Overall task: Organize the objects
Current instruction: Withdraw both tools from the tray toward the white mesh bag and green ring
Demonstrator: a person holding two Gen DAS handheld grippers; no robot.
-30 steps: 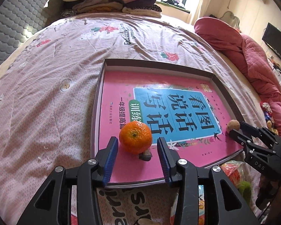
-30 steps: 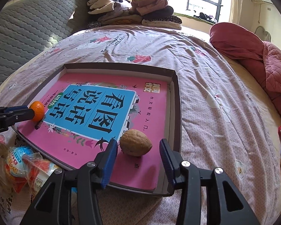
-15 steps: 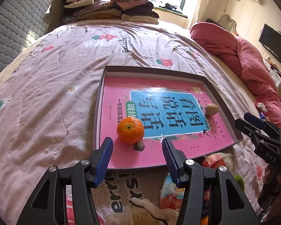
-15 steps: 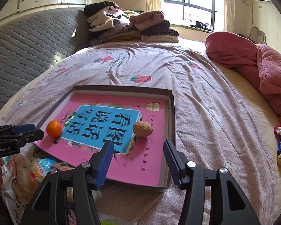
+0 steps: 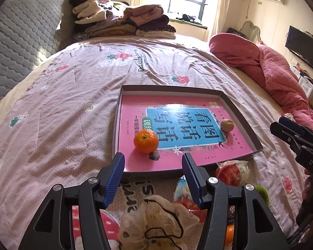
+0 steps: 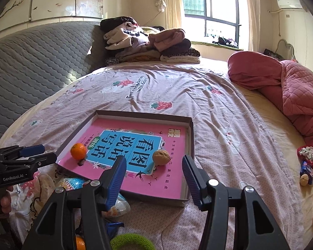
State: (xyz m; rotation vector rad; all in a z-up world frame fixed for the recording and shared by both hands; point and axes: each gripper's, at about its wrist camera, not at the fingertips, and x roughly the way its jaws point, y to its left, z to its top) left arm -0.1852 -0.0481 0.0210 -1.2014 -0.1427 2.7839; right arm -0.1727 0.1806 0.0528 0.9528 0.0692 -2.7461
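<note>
Both cameras sit just behind their own tool, looking forward and down along its fingers across the bed [image 5: 73, 95] toward the window [image 6: 210, 12]. The left view faces the tray [image 5: 117, 125] from its near left corner; the right view from its near right corner – each close above the near edge. Both share the tray, orange [image 5: 146, 138], walnut [image 6: 161, 157] – and each catches the other tool at its side edge.

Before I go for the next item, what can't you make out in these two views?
- Left view: pile contents, hidden behind left gripper.
- Left view: small dark thing beside orange, too small.
- Right view: green ring, cut by bottom edge.
</note>
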